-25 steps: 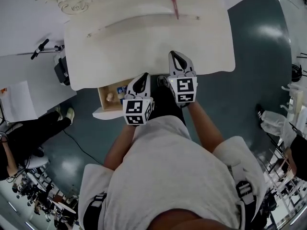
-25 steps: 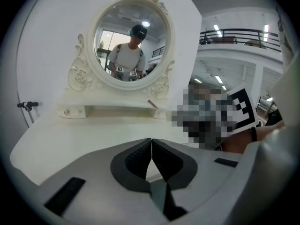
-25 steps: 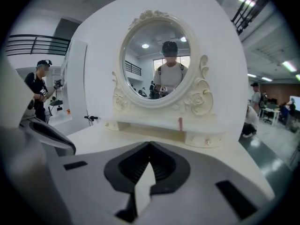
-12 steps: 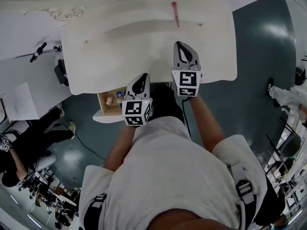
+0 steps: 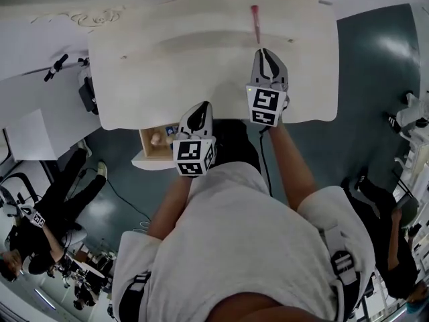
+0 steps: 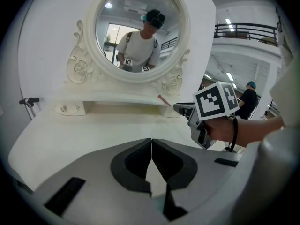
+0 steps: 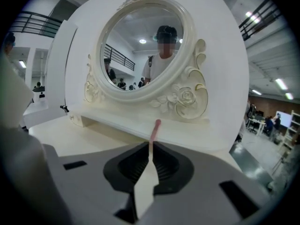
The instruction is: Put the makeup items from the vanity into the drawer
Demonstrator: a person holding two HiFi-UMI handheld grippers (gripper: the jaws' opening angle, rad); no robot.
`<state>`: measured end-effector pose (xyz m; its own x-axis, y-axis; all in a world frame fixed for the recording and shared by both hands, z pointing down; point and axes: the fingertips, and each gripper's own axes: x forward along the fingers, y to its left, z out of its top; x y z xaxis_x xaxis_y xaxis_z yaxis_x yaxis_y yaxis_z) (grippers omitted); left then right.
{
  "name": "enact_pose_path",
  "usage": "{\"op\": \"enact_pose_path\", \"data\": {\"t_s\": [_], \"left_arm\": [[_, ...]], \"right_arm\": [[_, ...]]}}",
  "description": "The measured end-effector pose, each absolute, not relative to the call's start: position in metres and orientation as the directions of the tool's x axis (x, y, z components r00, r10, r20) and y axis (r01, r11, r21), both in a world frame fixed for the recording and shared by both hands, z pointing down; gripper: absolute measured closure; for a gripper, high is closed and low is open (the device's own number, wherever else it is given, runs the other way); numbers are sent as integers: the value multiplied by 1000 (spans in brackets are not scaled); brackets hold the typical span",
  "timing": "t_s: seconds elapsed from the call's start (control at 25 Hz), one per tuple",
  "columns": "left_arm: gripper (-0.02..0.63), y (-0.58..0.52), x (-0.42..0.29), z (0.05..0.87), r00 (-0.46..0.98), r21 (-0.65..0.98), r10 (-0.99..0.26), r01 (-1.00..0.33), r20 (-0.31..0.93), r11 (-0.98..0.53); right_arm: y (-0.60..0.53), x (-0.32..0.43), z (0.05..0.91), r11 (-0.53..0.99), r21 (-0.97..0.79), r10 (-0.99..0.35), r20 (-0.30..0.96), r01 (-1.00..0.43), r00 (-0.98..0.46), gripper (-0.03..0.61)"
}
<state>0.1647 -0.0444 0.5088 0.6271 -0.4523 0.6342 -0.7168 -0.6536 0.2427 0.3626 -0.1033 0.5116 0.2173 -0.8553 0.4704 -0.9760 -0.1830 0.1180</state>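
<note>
A pink makeup pencil (image 5: 255, 15) lies on the raised back shelf of the white vanity (image 5: 134, 66). My right gripper (image 5: 268, 54) is shut and empty over the tabletop, its tips a short way in front of the pencil. In the right gripper view the pencil (image 7: 154, 131) lies straight ahead, beyond the shut jaws (image 7: 150, 149). My left gripper (image 5: 197, 115) is shut and empty at the vanity's front edge, beside the open wooden drawer (image 5: 144, 146). The drawer holds a few small items. The left gripper view shows its shut jaws (image 6: 151, 142), the pencil (image 6: 163, 100) and the right gripper (image 6: 182, 108).
An oval mirror (image 7: 145, 50) in a carved white frame stands behind the shelf. A white side table (image 5: 27, 136) stands left of the vanity. People stand and sit on the dark floor at the lower left (image 5: 40, 213) and the right (image 5: 395, 240).
My right gripper has moved forward over the tabletop, closer to the pink pencil. The left gripper has stayed by the drawer.
</note>
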Motion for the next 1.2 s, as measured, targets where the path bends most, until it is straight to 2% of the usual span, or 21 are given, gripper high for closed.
{"op": "enact_pose_path", "data": {"t_s": [0.16,0.2,0.28,0.32,0.64,0.8,1.2], "left_arm": [[606,-46,165,505,622,240,-459,-723,635,-647],[606,-47,164,505,621,240,-460,-724,635,-647],[606,-47,163,506,619,239,-462,-727,635,-644],[606,-48,161,506,616,239,-465,-730,636,-640],[606,-52,153,506,603,236,-483,-747,635,-622],[606,-54,150,506,596,235,-491,-755,635,-613],[606,-50,141,502,594,235,-508,-762,624,-603]], "right_arm": [[-110,368,513,-186,139,-853,469,-973,230,561],[-111,368,514,-184,136,-853,470,-973,227,549],[-115,367,517,-175,127,-853,475,-976,215,480],[-118,367,519,-171,126,-853,478,-977,211,477],[-130,373,533,-181,159,-834,498,-971,237,479],[-133,373,531,-167,188,-841,485,-968,240,534],[-136,349,508,-121,169,-883,433,-978,184,540]]}}
